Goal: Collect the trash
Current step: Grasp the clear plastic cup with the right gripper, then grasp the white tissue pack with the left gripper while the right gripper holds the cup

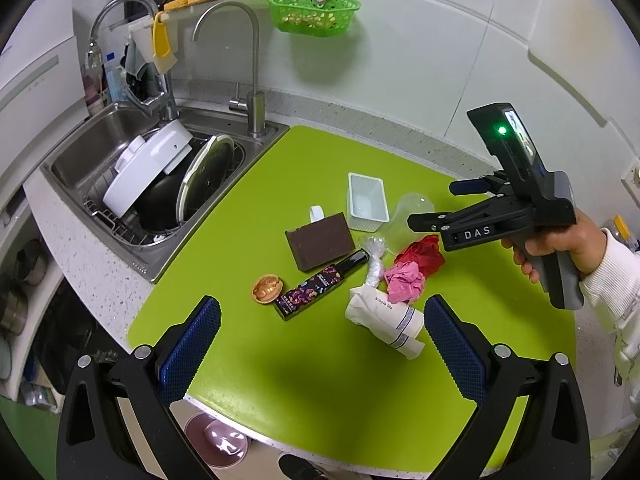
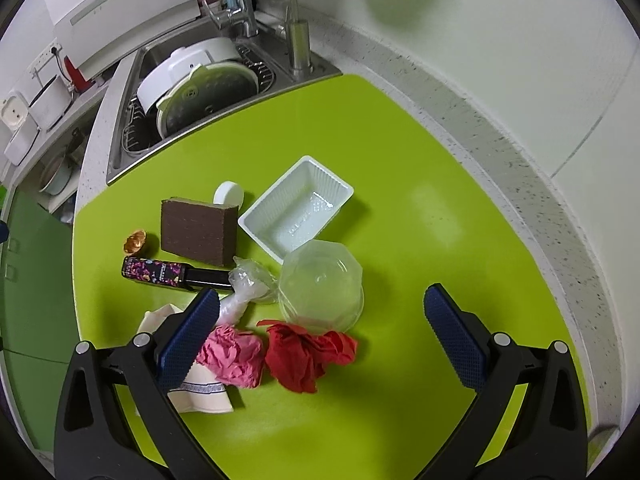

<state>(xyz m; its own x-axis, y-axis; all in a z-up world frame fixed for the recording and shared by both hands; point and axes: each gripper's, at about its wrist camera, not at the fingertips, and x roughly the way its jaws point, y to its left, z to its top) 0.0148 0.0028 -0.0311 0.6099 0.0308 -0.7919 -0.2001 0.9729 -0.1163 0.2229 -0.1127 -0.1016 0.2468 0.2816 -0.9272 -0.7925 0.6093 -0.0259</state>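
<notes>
Both your grippers are spread wide and hold nothing. Your left gripper [image 1: 322, 340] hangs over the near edge of the green mat [image 1: 300, 380]; your right gripper [image 2: 322, 326] hovers above the trash pile, with the red paper wad [image 2: 308, 354] sitting between its fingers from that view.

Likely step: first pick, and the red wad looks the easiest. Drop straight down and straddle it. Keep the left finger clear of the pink paper wad [image 2: 234, 356] just beside it. Close on the bulk, not a loose flap; crumpled paper should compress, so squeeze fully. Don't clip the clear plastic cup [image 2: 320, 280] lying right behind.

Counts, near to far:
- paper wads: two, red and pink
- crumpled white paper bag [image 1: 386, 320]: one, nearest the left gripper
- twisted clear plastic wrap [image 2: 248, 284]: one
- clear cup: one
- dark printed box [image 1: 320, 286]: one
- walnut shell half [image 1: 267, 289]: one
- brown sponge [image 1: 320, 246]: one
- white plastic tray [image 2: 298, 208]: one
- small white cap [image 2: 228, 193]: one, behind the sponge

The sink [image 1: 80, 152] with dishes lies beyond. A bin can't be made out for certain.
</notes>
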